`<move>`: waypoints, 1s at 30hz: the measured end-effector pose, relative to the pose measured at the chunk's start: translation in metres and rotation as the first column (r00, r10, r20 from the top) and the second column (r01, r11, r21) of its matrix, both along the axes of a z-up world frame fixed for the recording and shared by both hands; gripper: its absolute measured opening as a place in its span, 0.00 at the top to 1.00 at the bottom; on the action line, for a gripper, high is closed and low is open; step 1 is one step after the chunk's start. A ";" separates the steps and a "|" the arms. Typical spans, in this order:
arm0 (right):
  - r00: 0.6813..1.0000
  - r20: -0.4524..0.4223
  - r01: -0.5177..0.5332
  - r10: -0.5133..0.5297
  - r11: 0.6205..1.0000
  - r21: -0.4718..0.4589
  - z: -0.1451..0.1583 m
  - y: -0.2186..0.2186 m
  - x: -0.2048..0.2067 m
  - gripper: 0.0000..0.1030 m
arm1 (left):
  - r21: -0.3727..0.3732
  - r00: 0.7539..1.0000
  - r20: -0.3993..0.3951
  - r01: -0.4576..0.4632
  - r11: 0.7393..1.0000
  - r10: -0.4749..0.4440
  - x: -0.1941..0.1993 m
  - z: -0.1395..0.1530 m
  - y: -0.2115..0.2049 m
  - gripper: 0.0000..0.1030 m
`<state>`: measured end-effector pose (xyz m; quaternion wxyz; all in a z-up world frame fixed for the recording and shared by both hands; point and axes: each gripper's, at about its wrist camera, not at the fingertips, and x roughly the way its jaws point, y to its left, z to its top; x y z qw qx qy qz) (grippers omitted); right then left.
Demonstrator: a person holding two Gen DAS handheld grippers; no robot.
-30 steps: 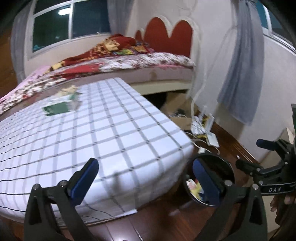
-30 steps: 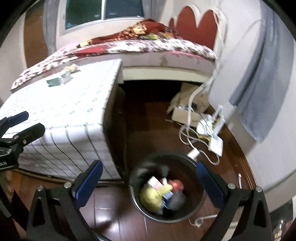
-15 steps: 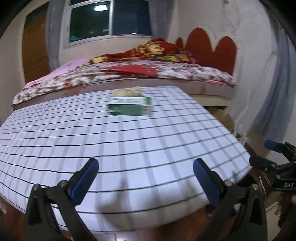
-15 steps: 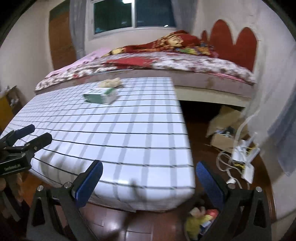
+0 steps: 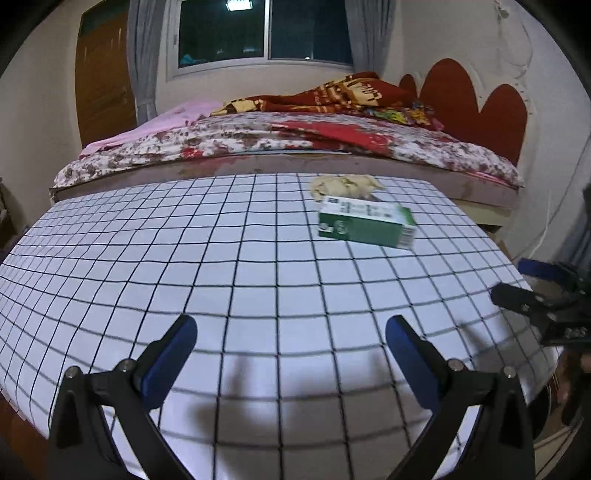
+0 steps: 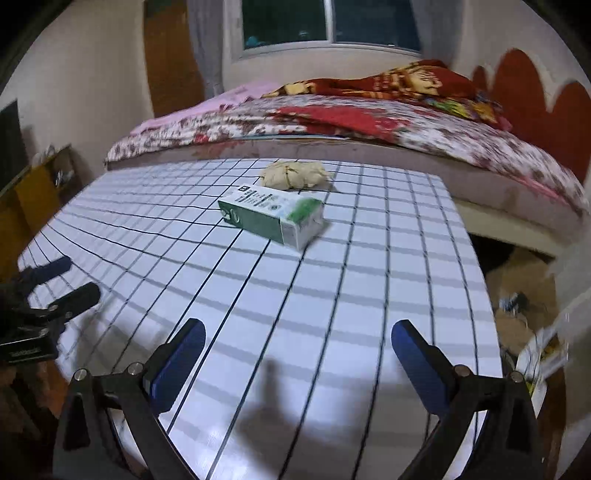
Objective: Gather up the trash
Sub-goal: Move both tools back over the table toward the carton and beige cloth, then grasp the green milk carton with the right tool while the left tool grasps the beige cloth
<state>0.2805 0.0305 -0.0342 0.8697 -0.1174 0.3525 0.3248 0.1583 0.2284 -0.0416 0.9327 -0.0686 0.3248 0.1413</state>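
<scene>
A green and white carton (image 5: pixel 365 225) (image 6: pixel 271 219) lies on its side on the checked tablecloth (image 5: pixel 236 280) (image 6: pixel 388 266), toward the far side. Just behind it sits a crumpled beige wad of paper (image 5: pixel 345 184) (image 6: pixel 293 174). My left gripper (image 5: pixel 290 349) hovers open over the table's near edge, nothing between its blue-padded fingers. My right gripper (image 6: pixel 297 350) is open too and holds nothing. Each gripper shows in the other's view: the right one (image 5: pixel 532 284) at the table's right edge, the left one (image 6: pixel 62 280) at its left.
A bed (image 5: pixel 295 144) with a flowered cover and red blanket runs behind the table, under a dark window (image 5: pixel 266 29). A red scalloped headboard (image 5: pixel 480 107) stands at right. Cardboard boxes and clutter (image 6: pixel 524 306) lie on the floor right of the table.
Both views have swung up and left from the floor bin onto the tabletop. The carton and paper wad now sit ahead of both grippers. Both stay open.
</scene>
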 end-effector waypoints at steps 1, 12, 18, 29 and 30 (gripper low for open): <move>1.000 -0.005 -0.012 0.012 1.000 -0.006 -0.002 0.007 0.008 0.01 | -0.001 1.000 -0.004 -0.002 1.000 0.002 0.006 -0.002 0.004 0.01; 0.986 -0.049 -0.165 0.162 0.984 -0.060 -0.031 0.088 0.107 0.01 | -0.040 0.997 -0.076 -0.003 0.999 0.000 0.076 -0.022 0.039 0.01; 0.971 -0.065 -0.234 0.230 0.970 -0.063 -0.037 0.110 0.122 0.18 | -0.055 0.996 -0.084 0.004 0.998 -0.009 0.094 -0.021 0.050 0.01; 0.965 -0.064 -0.261 0.254 0.953 -0.153 -0.046 0.127 0.064 0.24 | -0.097 0.996 -0.091 -0.028 0.995 0.019 0.077 -0.025 0.067 0.01; 0.969 -0.083 -0.241 0.231 0.960 -0.140 -0.047 0.127 0.066 0.26 | -0.094 0.995 -0.095 -0.024 0.995 0.015 0.077 -0.025 0.067 0.01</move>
